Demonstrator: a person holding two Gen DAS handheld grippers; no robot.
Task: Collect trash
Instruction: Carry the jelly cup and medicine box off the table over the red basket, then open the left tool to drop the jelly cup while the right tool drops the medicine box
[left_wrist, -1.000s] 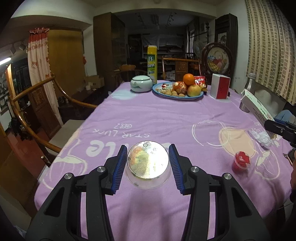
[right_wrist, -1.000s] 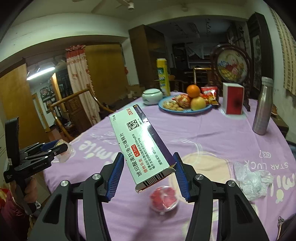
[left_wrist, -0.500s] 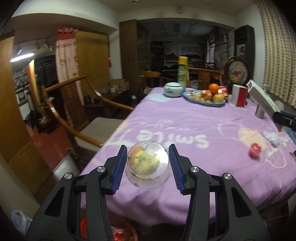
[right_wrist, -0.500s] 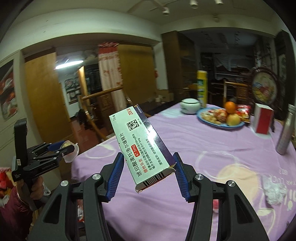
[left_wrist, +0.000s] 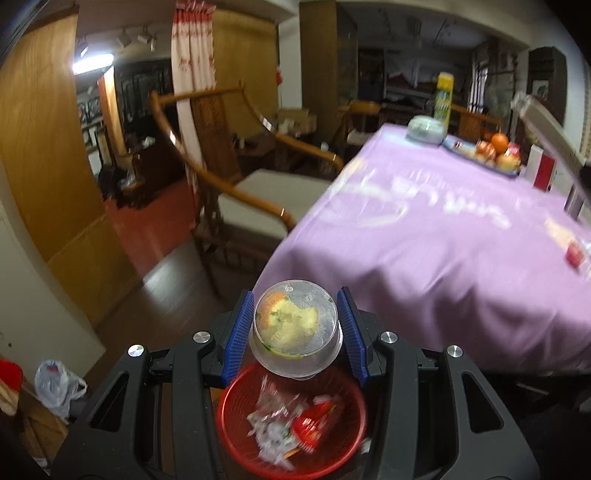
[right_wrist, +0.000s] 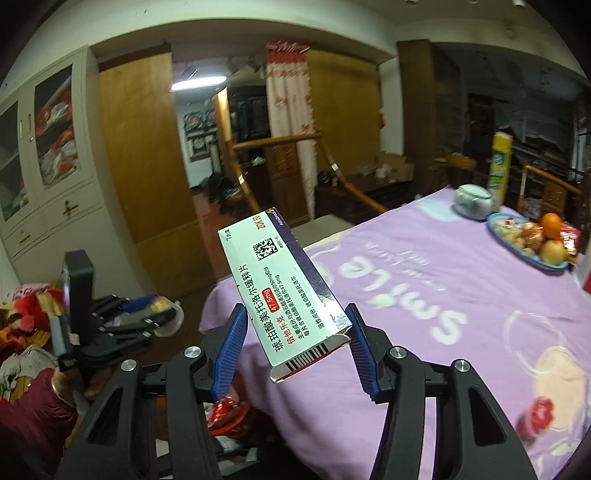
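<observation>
Left gripper (left_wrist: 295, 328) clamps a clear round plastic cup (left_wrist: 295, 328) directly above the red plastic basket (left_wrist: 236, 439); right gripper (right_wrist: 295, 347) clamps a white cardboard medicine box (right_wrist: 280, 291).

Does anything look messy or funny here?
A little. The clear cup in the left gripper has yellowish food smeared inside. The medicine box in the right gripper is tilted, its bottom flap open. The red basket below holds crumpled wrappers.
</observation>
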